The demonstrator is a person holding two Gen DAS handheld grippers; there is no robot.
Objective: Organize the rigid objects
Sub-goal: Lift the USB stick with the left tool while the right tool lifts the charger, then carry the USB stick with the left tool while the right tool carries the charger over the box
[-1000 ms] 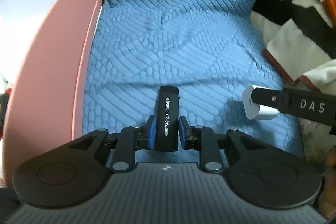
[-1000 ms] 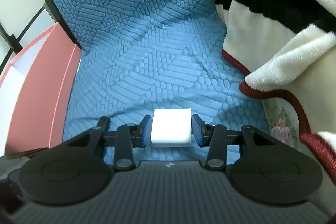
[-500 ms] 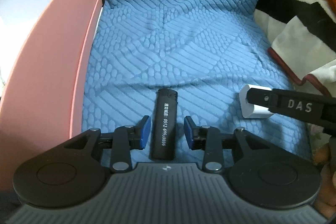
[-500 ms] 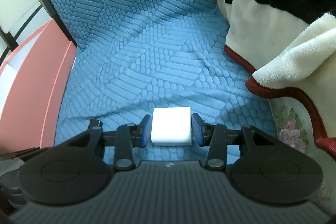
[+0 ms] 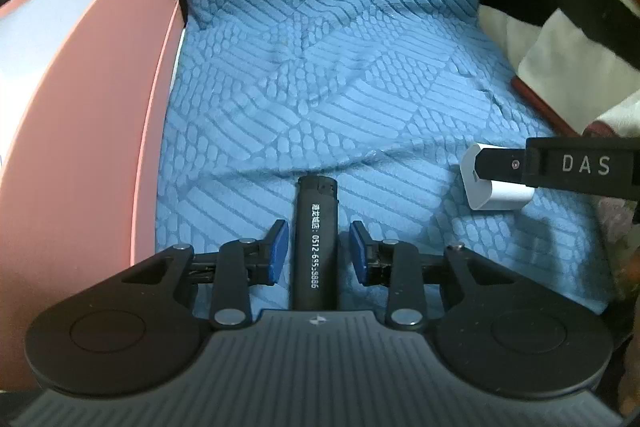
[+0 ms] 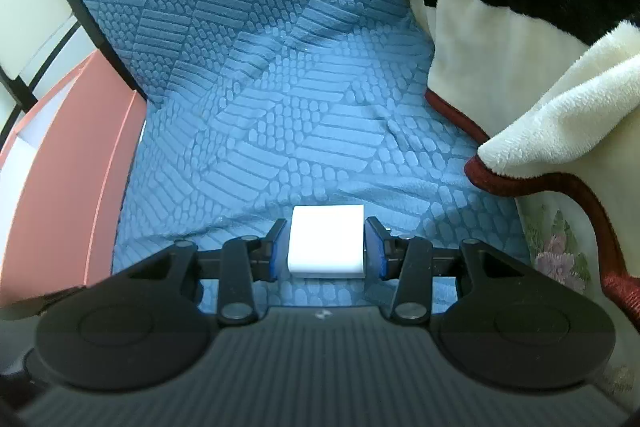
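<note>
We see the left gripper spread open around a black lighter lying on the blue textured cover, pads clear of it, while the right gripper brackets a white charger block on that cover with slight gaps, beside a pink bin.

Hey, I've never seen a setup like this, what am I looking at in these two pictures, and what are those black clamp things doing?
Each picture comes from a camera on a hand-held two-finger gripper, looking forward along its fingers; a person holds one in each hand. In the left camera view, the left gripper is open, its blue pads either side of a black lighter lying on the blue textured cover, with gaps. The right gripper straddles a white charger block; whether it grips is unclear. A pink box stands to the left, a striped blanket to the right.
</note>
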